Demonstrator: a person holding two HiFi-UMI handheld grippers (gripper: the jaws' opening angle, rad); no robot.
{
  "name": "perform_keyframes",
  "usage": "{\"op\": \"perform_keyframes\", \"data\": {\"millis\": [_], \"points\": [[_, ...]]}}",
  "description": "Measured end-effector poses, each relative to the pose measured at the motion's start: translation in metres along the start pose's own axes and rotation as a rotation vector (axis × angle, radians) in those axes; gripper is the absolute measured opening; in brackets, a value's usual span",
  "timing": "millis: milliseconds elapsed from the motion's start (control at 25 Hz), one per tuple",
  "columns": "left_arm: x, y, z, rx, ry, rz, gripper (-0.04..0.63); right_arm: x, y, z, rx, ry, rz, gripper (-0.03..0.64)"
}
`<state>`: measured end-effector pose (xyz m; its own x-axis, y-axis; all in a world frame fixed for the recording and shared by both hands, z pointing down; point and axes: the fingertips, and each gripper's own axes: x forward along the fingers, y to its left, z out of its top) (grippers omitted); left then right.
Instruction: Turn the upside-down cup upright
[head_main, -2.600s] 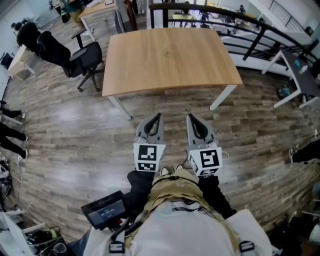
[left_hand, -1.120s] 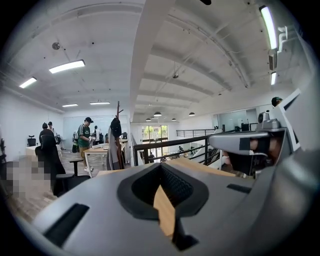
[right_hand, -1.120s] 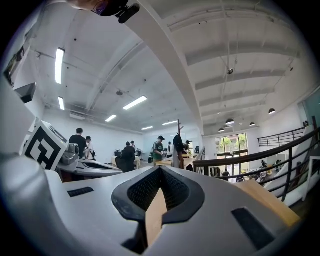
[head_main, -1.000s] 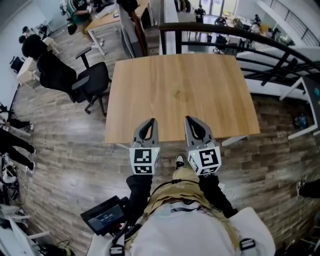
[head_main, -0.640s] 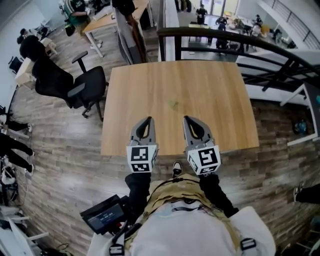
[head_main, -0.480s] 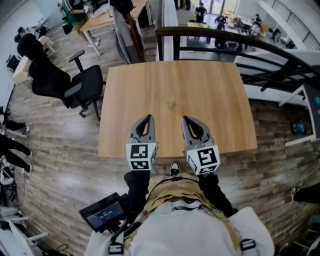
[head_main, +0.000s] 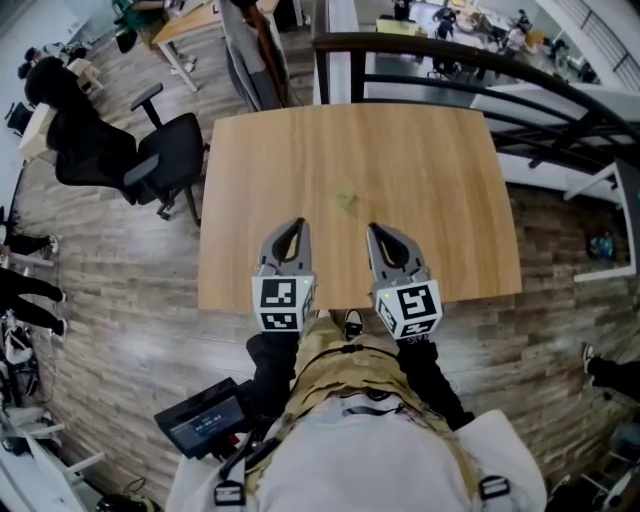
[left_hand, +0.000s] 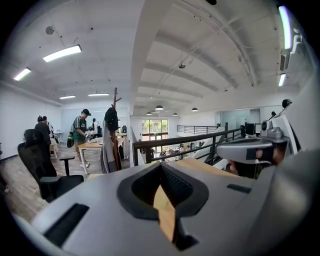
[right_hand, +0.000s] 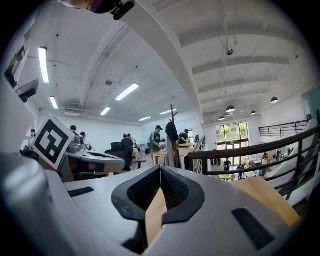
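At the near edge of the table (head_main: 300, 150), left gripper (head_main: 296, 228) and right gripper (head_main: 378, 232) hover side by side, both with jaws pressed together on nothing. No cup in any view, only a faint greenish mark (head_main: 347, 200) on the wood. Reads as pre-approach. Next: locate the cup, open up, reach in.

Side by side: left tool (head_main: 296, 224), right tool (head_main: 375, 229); jaws together, empty.
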<state>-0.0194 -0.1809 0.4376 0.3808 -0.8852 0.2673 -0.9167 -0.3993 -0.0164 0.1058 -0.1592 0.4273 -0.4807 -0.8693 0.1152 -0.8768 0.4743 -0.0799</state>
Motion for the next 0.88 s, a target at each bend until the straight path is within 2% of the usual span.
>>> {"op": "perform_keyframes", "data": {"millis": [200, 400, 880], "points": [[0.016, 0.023, -0.002, -0.038, 0.029, -0.01, 0.0, 0.025, 0.007, 0.003, -0.026, 0.04, 0.002, 0.021], [0.034, 0.028, 0.009, -0.014, 0.007, -0.047, 0.0, 0.04, -0.002, 0.013, -0.041, 0.029, -0.03, 0.021], [0.072, 0.046, 0.017, -0.008, -0.001, -0.069, 0.0, 0.077, -0.017, 0.01, -0.049, 0.051, -0.038, 0.021]]}}
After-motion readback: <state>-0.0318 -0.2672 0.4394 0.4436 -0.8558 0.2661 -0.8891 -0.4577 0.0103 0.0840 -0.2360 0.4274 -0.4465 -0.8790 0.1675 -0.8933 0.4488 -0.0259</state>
